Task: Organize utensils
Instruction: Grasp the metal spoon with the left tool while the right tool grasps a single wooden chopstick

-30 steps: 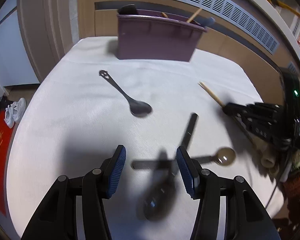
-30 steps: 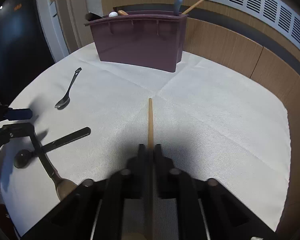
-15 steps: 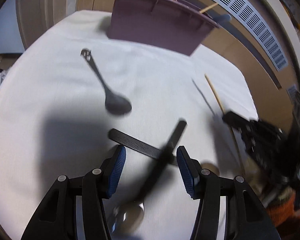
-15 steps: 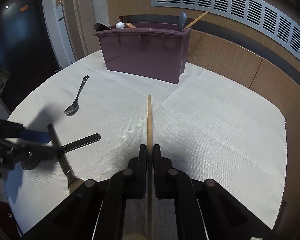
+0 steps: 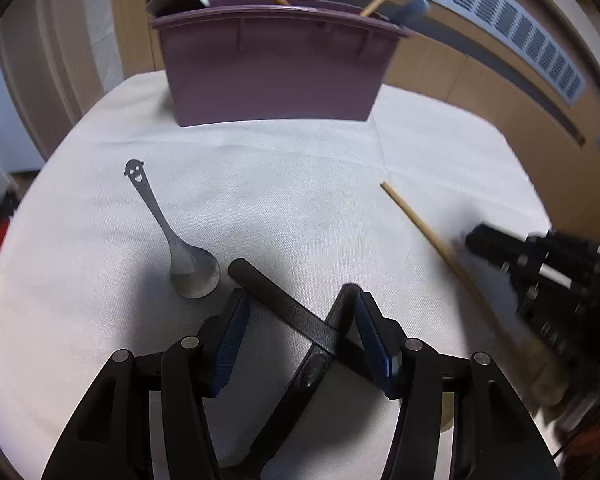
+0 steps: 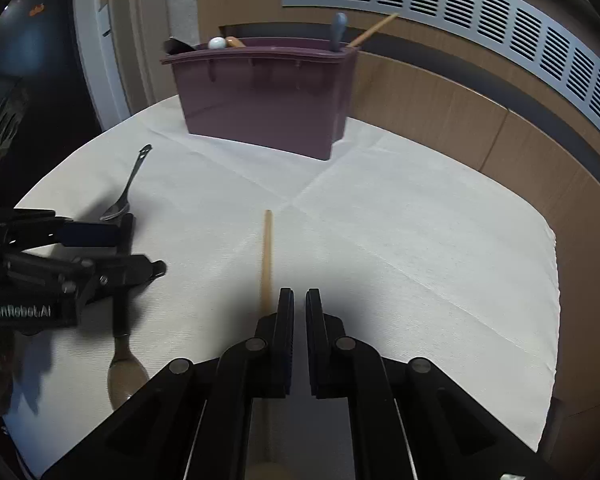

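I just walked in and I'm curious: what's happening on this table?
A person is tidying utensils with two hand-held grippers. The left gripper is open around two crossed black-handled utensils on the white tablecloth. The right gripper sits over a wooden-handled utensil, whose handle runs beside its fingers. A smiley-handled spoon waits nearby. The purple caddy already holds several.

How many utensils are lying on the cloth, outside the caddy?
4. Smiley-handled spoon at left; left-pointing black handle and right-pointing black handle crossed between the open left claw; wooden-handled utensil beside the right claw. Their ends are partly hidden.
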